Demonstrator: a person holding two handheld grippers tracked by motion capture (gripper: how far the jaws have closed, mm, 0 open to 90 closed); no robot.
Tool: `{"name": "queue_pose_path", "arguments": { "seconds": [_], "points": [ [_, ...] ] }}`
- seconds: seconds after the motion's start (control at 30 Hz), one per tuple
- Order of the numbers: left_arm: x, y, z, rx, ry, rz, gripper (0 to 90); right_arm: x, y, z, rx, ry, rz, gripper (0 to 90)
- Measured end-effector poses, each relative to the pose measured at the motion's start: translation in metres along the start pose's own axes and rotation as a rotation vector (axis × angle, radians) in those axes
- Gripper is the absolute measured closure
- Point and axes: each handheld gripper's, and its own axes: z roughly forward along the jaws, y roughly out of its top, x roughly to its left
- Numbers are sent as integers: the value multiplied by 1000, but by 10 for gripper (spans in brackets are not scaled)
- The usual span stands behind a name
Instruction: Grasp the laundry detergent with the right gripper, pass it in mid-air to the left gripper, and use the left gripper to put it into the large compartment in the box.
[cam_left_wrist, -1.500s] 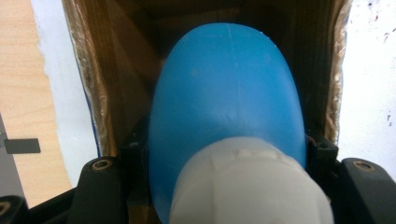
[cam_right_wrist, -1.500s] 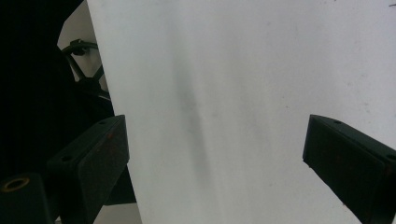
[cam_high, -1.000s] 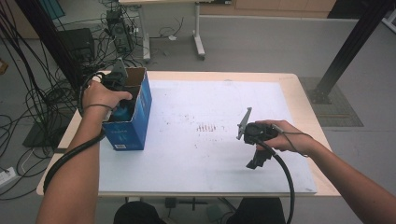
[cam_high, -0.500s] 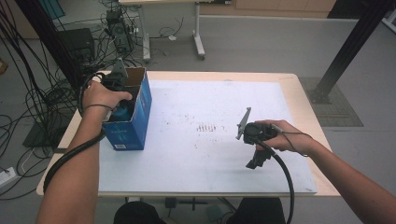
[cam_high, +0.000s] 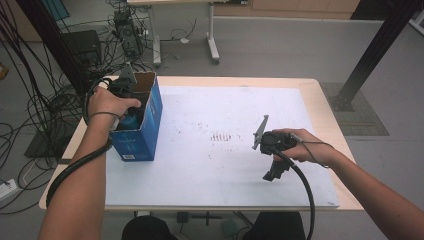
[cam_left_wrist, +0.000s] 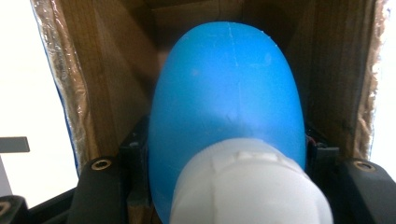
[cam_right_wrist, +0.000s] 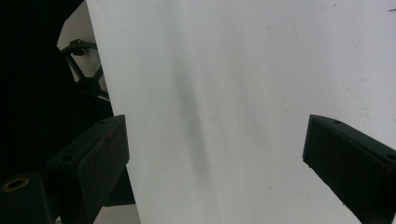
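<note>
A blue cardboard box stands open-topped at the table's left side. My left gripper reaches down into it, shut on a blue bottle with a white cap; the box's brown inner walls surround the bottle. A bit of the blue bottle peeks out under my hand. My right gripper hovers over the right part of the white mat, jaws wide open and pointing down toward the table's near edge. Its fingers frame bare white surface, with nothing between them.
The white mat covers most of a light wooden table. Faint dark marks sit at the mat's middle. Tangled cables and equipment lie on the floor to the left. Another desk's legs stand behind, and a black post rises at right.
</note>
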Motion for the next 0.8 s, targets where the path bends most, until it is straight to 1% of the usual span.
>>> {"name": "queue_pose_path", "arguments": {
  "seconds": [0.27,0.33,0.7,0.73,0.8],
  "points": [
    [-1,0,0,3,1,-1,375,1,0,0,4,-1,3,68],
    [0,0,0,2,0,-3,375,0,0,0,-4,0,-3,68],
    [-1,0,-1,4,3,-4,376,0,0,-1,-3,-8,-13,69],
    [-1,0,0,5,3,-4,376,0,0,-2,1,-7,-9,69],
    [-1,0,0,6,3,-5,376,0,0,-1,-4,-8,-16,69]
  ]
}}
